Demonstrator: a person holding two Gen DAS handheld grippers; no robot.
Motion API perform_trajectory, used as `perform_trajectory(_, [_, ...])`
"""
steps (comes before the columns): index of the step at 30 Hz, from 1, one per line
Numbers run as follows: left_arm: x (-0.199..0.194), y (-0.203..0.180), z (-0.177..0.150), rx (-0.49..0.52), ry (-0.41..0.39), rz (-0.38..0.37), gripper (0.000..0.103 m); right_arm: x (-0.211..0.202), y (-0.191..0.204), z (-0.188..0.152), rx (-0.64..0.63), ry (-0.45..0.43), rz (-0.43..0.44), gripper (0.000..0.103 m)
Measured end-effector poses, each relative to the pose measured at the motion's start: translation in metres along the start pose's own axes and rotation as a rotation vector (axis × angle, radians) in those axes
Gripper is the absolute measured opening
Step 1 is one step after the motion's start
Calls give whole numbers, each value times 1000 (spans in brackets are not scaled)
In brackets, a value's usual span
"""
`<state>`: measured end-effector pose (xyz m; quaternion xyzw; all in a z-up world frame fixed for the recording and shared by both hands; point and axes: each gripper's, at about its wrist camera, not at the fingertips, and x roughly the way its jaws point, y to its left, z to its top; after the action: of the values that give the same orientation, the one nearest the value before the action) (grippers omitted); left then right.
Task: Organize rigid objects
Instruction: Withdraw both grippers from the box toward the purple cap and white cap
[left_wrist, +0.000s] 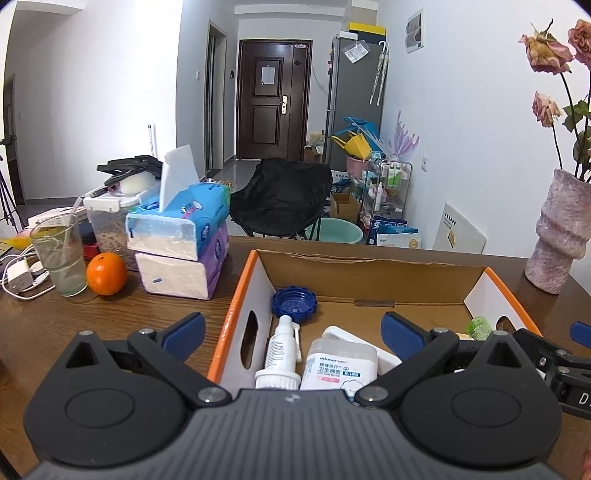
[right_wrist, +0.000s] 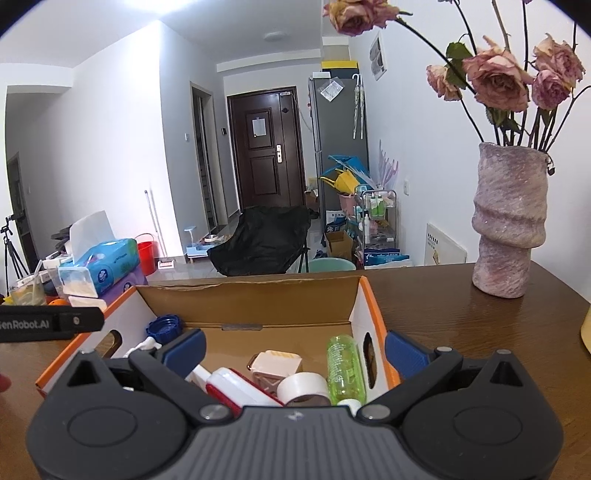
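Orange-edged and open at the top, the brown cardboard box (left_wrist: 369, 284) sits on the dark wooden desk (left_wrist: 74, 325) with both sets of tongs poised over its near side. The left tongs (left_wrist: 293, 330) are spread wide and hold nothing; between and just below their blue pads lie a small white spray bottle (left_wrist: 282, 350) and a white cotton-bud tub with a blue label (left_wrist: 341, 365), with a blue ribbed screw cap (left_wrist: 294, 299) further in against the left wall. The right tongs (right_wrist: 294, 349) are likewise spread and empty, hanging over a translucent green plastic bottle (right_wrist: 345, 369), a roll of white tape (right_wrist: 303, 386), a pale pink clip-like piece (right_wrist: 275, 365) and a red-and-white flat case (right_wrist: 240, 386) (what the case holds cannot be made out). Left of the box, well apart, stand stacked tissue packs (left_wrist: 181, 243), an orange (left_wrist: 106, 273) and a drinking glass (left_wrist: 61, 254); to the right, near the far edge, a mottled pink vase of dried roses (right_wrist: 509, 221). Bare desk lies between box and vase. The left tool's black arm shows at the left edge of the right view.
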<state>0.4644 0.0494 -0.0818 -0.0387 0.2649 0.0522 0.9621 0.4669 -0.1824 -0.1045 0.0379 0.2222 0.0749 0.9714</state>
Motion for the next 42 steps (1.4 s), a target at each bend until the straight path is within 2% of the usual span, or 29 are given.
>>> perform_trajectory(11, [-37, 6, -8, 15, -7, 7, 103, -37, -5, -4, 1, -36, 0, 103])
perform_trajectory(27, [-106, 7, -28, 19, -8, 13, 103, -126, 0, -17, -47, -91, 15, 103])
perform_trajectory(42, [-145, -10, -68, 54, 45, -19, 103, -173, -1, -49, -79, -44, 21, 103])
